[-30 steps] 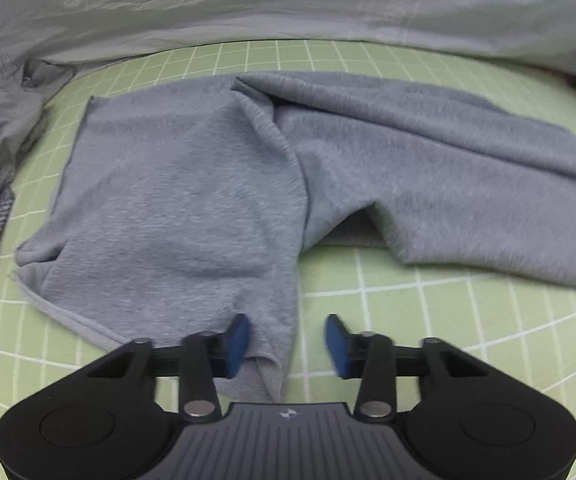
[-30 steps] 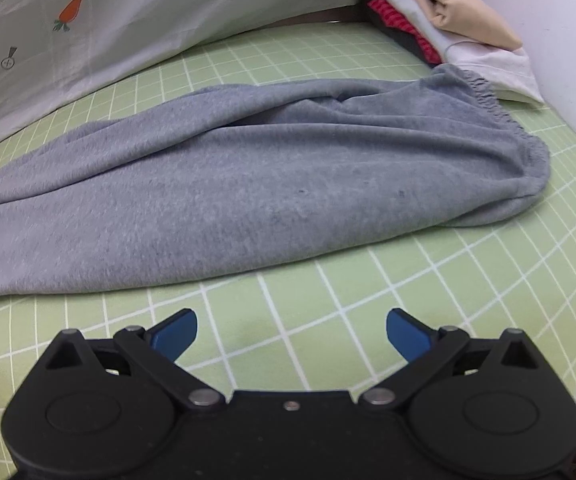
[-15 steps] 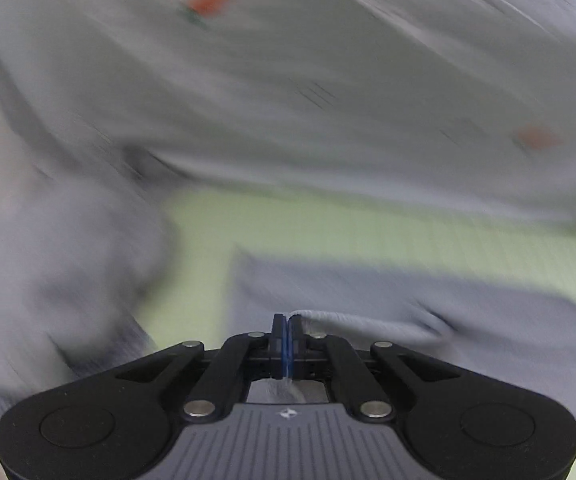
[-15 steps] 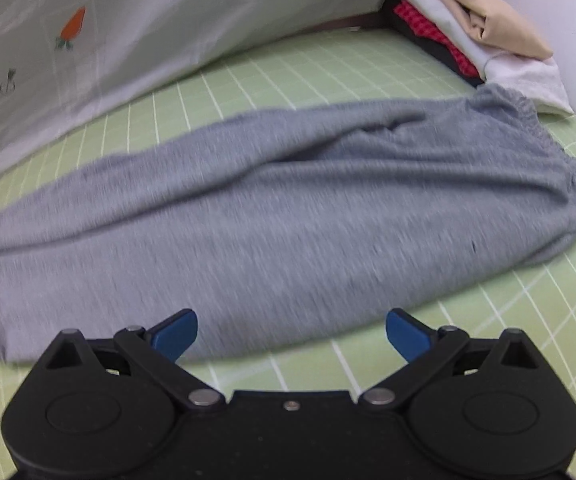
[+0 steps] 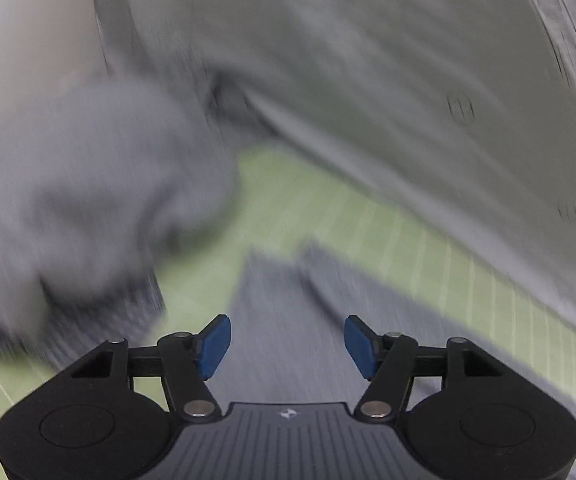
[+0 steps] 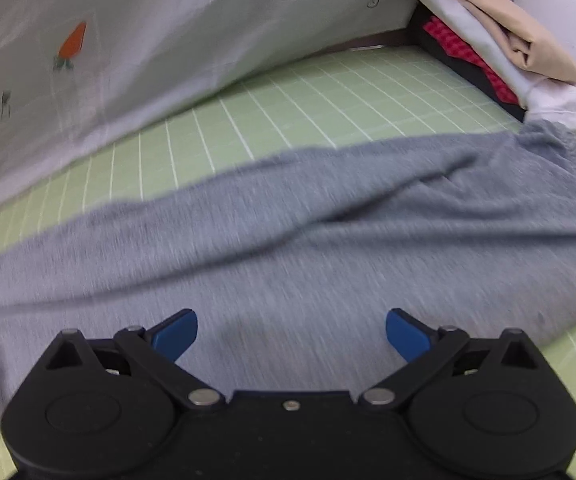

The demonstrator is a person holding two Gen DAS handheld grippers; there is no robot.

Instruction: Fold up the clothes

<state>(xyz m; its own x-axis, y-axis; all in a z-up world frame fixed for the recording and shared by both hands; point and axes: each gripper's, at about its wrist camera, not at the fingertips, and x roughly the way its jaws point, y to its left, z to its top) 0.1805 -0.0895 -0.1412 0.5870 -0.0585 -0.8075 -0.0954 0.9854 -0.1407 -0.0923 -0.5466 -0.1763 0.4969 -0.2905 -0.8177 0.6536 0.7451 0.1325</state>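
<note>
Grey soft pants (image 6: pixel 308 240) lie on the green grid mat (image 6: pixel 288 96), touching a clothes pile (image 6: pixel 500 52). Left gripper (image 5: pixel 287 342) and right gripper (image 6: pixel 292 334) are both wide apart, holding nothing.

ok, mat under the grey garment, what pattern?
Light green mat with a white grid; clearest in the right wrist view.

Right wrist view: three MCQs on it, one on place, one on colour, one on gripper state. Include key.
1. Where is the folded clothes stack?
A. far right corner of the mat
B. on the grey garment
C. between the gripper fingers

2. What colour is the grid mat?
A. blue
B. light green
C. red

3. What state is the right gripper in?
A. shut on cloth
B. open, empty
C. not visible

Key: 1 A, the stack sits at upper right beyond the grey garment; 2 B, pale green with white lines; 3 B, blue pads spread wide, nothing between.
</note>
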